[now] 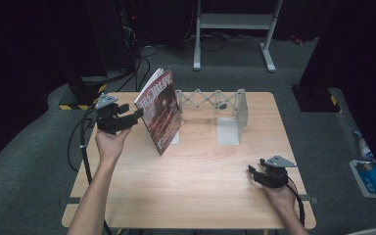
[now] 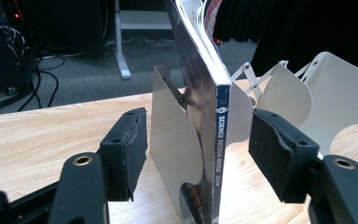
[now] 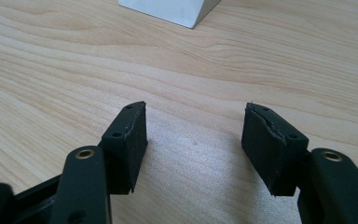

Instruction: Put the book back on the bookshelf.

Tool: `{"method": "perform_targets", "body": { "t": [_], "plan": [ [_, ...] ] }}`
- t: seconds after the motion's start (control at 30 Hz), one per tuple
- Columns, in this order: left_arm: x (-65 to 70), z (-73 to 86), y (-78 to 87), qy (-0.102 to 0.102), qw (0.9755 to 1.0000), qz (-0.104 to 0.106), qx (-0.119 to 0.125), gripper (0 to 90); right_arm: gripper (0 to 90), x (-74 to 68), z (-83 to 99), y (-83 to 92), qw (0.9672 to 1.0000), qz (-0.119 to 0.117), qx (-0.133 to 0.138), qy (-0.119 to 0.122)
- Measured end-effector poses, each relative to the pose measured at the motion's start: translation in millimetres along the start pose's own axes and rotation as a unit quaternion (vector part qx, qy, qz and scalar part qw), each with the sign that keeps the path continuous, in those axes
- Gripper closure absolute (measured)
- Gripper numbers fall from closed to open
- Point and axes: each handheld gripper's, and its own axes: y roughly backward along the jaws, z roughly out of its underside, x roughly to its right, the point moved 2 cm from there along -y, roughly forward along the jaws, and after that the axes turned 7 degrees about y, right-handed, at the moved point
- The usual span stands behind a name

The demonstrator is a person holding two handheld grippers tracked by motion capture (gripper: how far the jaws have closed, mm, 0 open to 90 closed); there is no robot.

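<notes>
A magazine [image 1: 160,110] with a dark red cover stands tilted on the wooden table [image 1: 200,191], leaning at the left end of a white expanding bookend rack [image 1: 227,115]. My left gripper [image 1: 131,112] is held level at the magazine's left edge. In the left gripper view its open jaws [image 2: 198,149] straddle the spine [image 2: 221,140] and a white rack plate [image 2: 175,140], and neither pad touches them. My right gripper [image 1: 254,171] rests near the table's front right, open, with bare wood between its pads [image 3: 193,140].
A white metal stand [image 1: 235,22] is on the floor behind the table. Cables [image 1: 137,63] run at the back left near a black-and-yellow striped base [image 1: 78,98]. A blue and white package [image 1: 372,176] lies on the floor at the right.
</notes>
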Motion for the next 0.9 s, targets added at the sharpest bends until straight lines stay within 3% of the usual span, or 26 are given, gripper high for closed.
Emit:
{"method": "perform_targets", "body": {
  "t": [0.9],
  "plan": [
    [-10.3, 17.3, 20.4, 0.016, 0.9997, 0.009, 0.018, 37.3, 40.1, -0.2, 0.1, -0.3, 1.0000, 0.001, 0.001, -0.001]
  ]
}}
